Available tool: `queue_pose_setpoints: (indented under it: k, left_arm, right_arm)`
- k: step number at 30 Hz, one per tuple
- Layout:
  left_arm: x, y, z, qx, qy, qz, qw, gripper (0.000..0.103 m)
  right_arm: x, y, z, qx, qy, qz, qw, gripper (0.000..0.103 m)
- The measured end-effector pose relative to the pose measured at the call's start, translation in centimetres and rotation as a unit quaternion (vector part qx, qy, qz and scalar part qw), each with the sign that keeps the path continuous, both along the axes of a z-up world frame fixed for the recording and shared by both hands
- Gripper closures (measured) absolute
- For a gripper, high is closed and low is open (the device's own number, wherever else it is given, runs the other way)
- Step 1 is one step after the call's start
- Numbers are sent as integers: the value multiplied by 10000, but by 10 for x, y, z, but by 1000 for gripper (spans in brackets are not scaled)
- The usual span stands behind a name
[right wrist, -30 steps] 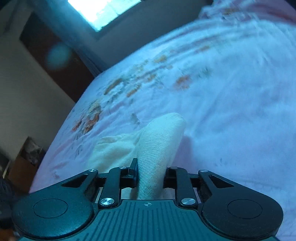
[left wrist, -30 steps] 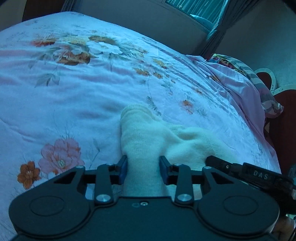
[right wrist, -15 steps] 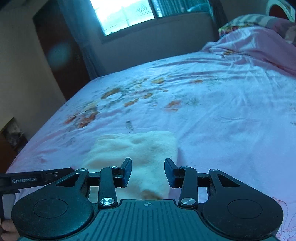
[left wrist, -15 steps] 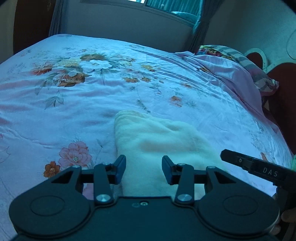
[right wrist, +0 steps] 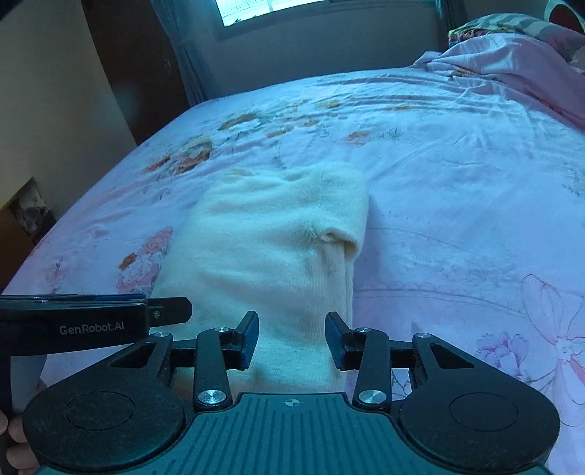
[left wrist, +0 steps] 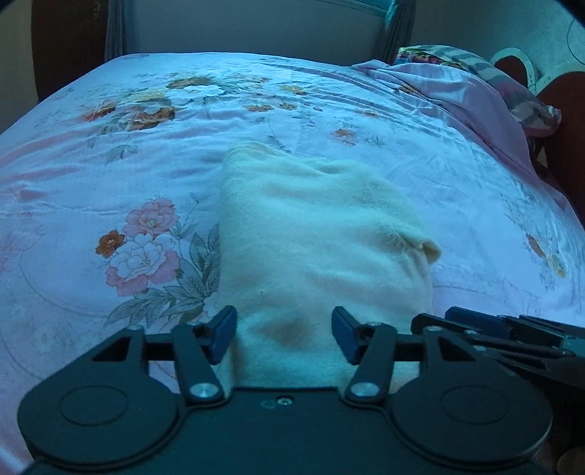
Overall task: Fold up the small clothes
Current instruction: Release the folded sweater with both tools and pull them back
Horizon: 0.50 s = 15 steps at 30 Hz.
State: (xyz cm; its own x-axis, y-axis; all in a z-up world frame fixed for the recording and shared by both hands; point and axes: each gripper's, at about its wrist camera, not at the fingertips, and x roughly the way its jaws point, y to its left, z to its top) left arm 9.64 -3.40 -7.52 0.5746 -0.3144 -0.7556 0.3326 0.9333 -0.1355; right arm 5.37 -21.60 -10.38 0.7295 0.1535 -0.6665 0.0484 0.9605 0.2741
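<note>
A cream knitted garment (left wrist: 310, 237) lies folded on the pink flowered bedsheet (left wrist: 109, 175), with a small sleeve opening (left wrist: 427, 252) at its right edge. My left gripper (left wrist: 283, 336) hovers over the garment's near edge, its jaws opening, the cloth lying beneath and not pinched. In the right wrist view the same garment (right wrist: 278, 234) spreads ahead of my right gripper (right wrist: 291, 339), whose blue pads stand apart over the near edge without pressing it. Each gripper appears in the other's view: the right gripper (left wrist: 493, 332) and the left gripper (right wrist: 95, 314) sit side by side.
A bunched pink cover (left wrist: 457, 91) and a striped pillow (left wrist: 512, 91) lie at the far right of the bed. A wall with a window (right wrist: 263, 7) and curtain stands behind. A dark door (right wrist: 128, 54) is at the left. A hand (right wrist: 14, 449) shows at the corner.
Both grippers let go of the garment and drew back toward its near edge. The lifted fold has dropped, and the garment now lies flat on the bed.
</note>
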Motion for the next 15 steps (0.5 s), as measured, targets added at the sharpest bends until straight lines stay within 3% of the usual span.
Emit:
queue_pose_setpoints:
  k: [2, 6, 12, 15]
  left_arm:
    - [-11, 1, 13, 85, -226, 192, 9995, 15]
    - [-32, -4, 34, 199, -435, 173, 9987, 2]
    - [-56, -4, 54, 285, -435, 212, 9984, 1]
    - [-66, -4, 60, 563, -327, 416, 9970, 1]
  right_arm:
    - [-8, 3, 6, -120, -29, -6, 9999, 63]
    - [-24, 3, 5, -223, 184, -90, 9995, 63]
    - [-64, -4, 38, -135, -195, -223, 9995, 63]
    - [-85, -3, 55, -258, -388, -286, 9985, 63]
